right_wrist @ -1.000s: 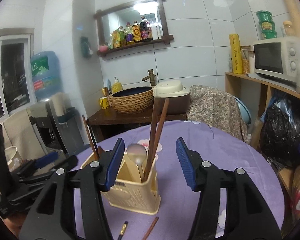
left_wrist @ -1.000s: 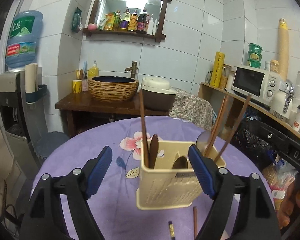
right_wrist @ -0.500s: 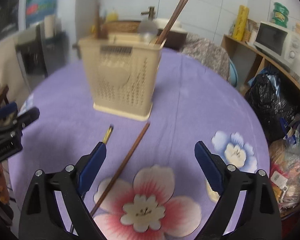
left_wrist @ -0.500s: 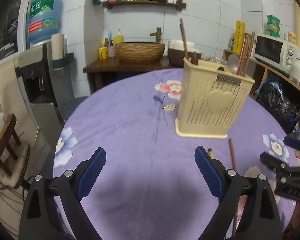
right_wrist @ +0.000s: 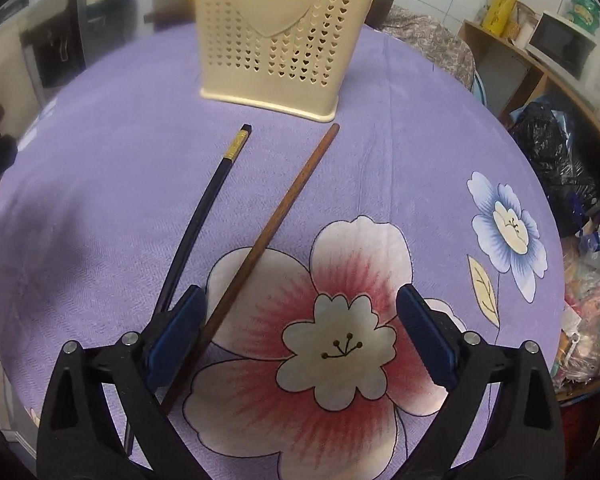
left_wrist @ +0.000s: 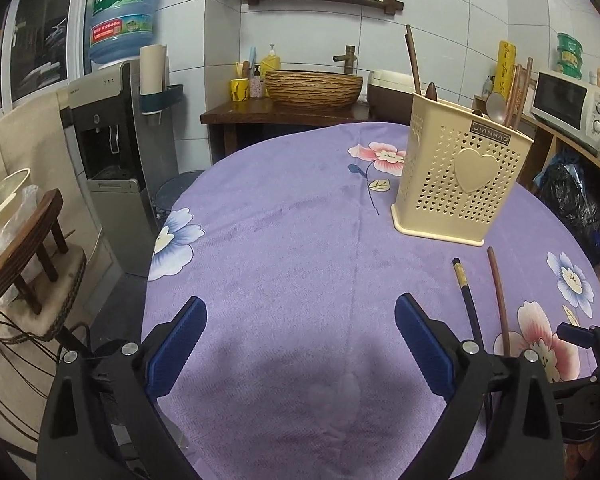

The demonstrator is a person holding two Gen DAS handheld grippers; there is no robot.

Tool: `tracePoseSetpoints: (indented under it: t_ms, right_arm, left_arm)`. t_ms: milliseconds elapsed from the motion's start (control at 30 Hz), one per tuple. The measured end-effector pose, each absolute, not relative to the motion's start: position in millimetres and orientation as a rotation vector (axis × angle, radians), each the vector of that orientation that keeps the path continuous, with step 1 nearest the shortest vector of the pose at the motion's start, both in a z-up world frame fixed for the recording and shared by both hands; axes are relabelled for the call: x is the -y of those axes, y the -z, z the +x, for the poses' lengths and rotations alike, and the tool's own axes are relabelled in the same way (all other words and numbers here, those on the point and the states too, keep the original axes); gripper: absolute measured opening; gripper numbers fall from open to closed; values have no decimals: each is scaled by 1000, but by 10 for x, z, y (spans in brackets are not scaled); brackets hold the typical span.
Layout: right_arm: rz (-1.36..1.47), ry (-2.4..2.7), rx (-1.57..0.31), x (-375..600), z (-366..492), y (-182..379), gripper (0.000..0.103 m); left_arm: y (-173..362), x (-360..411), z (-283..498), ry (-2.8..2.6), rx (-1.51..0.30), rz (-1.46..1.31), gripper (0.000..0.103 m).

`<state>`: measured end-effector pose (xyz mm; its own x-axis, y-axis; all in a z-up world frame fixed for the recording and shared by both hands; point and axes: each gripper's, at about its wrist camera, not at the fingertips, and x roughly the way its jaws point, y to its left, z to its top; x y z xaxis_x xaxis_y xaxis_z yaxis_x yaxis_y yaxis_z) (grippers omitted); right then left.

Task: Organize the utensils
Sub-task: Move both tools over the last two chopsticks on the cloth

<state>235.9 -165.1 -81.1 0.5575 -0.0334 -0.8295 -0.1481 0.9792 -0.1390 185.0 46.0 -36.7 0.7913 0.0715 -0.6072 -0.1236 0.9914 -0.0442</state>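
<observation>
Brown chopstick [right_wrist: 278,222] and black chopstick [right_wrist: 204,216] lay flat on bench [right_wrist: 400,128], 6 o'clock of holder [right_wrist: 278,36]. We judged both light, stiff, slippery, low-profile: pinch mid-shaft. Right hand-held gripper [right_wrist: 300,334] and left hand-held gripper [left_wrist: 300,342] jaws were opening, nothing clamped.

Bare purple cloth [left_wrist: 284,264] lies open on the left; utensil holder [left_wrist: 460,176] and two chopsticks [right_wrist: 276,224] crowd the right.

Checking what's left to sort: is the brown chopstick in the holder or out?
Out. The brown chopstick lies flat on the tablecloth before the holder.
</observation>
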Motion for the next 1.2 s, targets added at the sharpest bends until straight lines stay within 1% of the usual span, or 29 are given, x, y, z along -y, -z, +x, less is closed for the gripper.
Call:
tracePoseSetpoints:
  t_ms: [267,433,567,767,800,867,900,967,1000,1133,1200]
  right_arm:
    - [-133,-99,-993,1778,2391,830,95]
    - [-180,-72,-993,1860,2316,810,95]
    - [-143,-29,-995,2167,2279,823,95]
    - [-14,-47,-989,2595,2237,876,95]
    - [-6,-51,-982,2625,2227,877,95]
    - [19,-69,-951,2662,2193,861,95]
    - [37,-75,-938,2686,2165,853,95]
    - [83,-81,-913,2767,2133,823,95]
    - [102,-80,-904,2811,2137,802,95]
    - [117,-78,-887,2882,2148,734,95]
    - [117,-88,-878,2897,2141,716,95]
  left_arm:
    - [429,-332,1796,-75,-662,-69,94]
    - [451,-251,1784,-34,-678,-72,94]
    - [475,-155,1778,-6,-690,-60,94]
    - [507,-5,1811,55,-714,-59,93]
    - [511,32,1831,72,-722,-63,92]
    - [519,130,1886,110,-741,-58,85]
    - [526,197,1930,138,-755,-53,84]
    - [551,333,1997,174,-777,-34,76]
    - [567,406,2035,192,-789,-21,75]
    - [712,746,2225,238,-844,73,63]
    - [772,839,2301,237,-851,112,60]
